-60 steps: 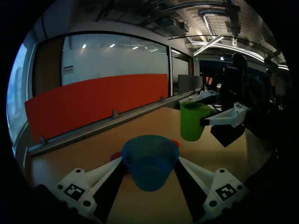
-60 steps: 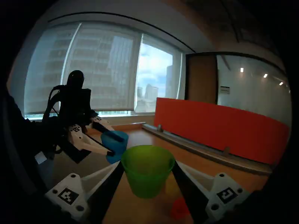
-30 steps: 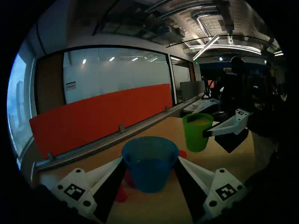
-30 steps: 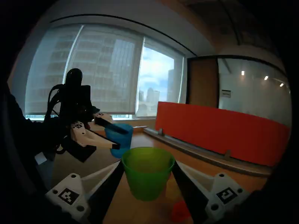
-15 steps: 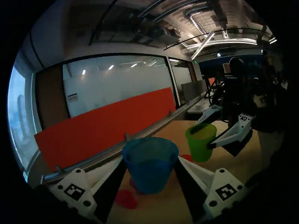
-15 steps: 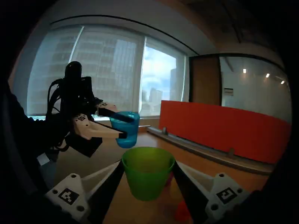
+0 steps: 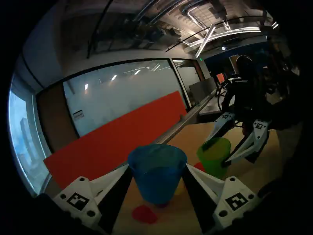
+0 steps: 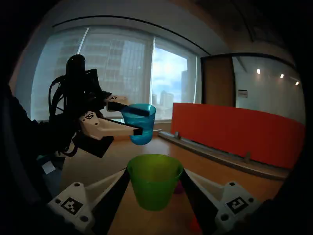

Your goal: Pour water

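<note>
A translucent blue cup [image 7: 157, 184] sits upright between the fingers of my left gripper [image 7: 156, 169], which is shut on it; a liquid level shows faintly through its wall. In the right gripper view the same blue cup [image 8: 139, 124] hangs in the air in the left gripper [image 8: 143, 121], above and slightly left of the green cup. My right gripper [image 8: 155, 176] is shut on the green cup [image 8: 155, 188], held upright with its mouth open. From the left gripper view the green cup [image 7: 214, 157] is lower and to the right, clamped by the right gripper [image 7: 215, 153].
A wooden table [image 8: 223, 184] lies below both cups, bounded by an orange partition [image 8: 242, 127] on a metal rail. Small red [image 7: 144, 214] and yellow [image 7: 179, 190] discs lie on the tabletop under the cups. Large windows stand behind the left gripper.
The left gripper has lifted the blue cup from near table height to above the green cup's rim and brought it closer. The green cup has stayed upright in the right gripper.
</note>
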Available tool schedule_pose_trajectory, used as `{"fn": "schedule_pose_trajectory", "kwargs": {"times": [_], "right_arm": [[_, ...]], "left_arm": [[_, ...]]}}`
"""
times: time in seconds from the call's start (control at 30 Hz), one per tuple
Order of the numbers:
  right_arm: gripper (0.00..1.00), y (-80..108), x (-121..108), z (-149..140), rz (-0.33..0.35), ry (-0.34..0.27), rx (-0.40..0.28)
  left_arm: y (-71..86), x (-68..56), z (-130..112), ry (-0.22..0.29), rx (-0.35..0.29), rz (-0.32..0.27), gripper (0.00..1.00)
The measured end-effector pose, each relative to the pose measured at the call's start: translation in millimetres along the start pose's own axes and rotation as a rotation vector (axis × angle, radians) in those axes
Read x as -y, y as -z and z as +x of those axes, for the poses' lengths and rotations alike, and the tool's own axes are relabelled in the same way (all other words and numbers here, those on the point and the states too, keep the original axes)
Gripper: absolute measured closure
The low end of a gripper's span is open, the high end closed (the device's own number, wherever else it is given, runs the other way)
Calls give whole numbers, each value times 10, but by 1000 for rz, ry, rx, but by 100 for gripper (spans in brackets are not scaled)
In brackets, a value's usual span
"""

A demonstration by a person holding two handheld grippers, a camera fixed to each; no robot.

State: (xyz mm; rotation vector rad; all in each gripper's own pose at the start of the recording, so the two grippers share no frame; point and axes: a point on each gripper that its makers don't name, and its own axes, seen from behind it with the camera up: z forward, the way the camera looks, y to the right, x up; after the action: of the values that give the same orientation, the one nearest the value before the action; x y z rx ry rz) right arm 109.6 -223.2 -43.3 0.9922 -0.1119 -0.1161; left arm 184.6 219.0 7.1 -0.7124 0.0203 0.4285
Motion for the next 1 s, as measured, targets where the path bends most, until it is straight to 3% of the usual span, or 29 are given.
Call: {"fn": "schedule_pose_trajectory", "kwargs": {"times": [1.0], "right_arm": [[8,-372,171,-136,78,-20,11]], "left_arm": [[-32,117,177,-262,29,46,16]]}}
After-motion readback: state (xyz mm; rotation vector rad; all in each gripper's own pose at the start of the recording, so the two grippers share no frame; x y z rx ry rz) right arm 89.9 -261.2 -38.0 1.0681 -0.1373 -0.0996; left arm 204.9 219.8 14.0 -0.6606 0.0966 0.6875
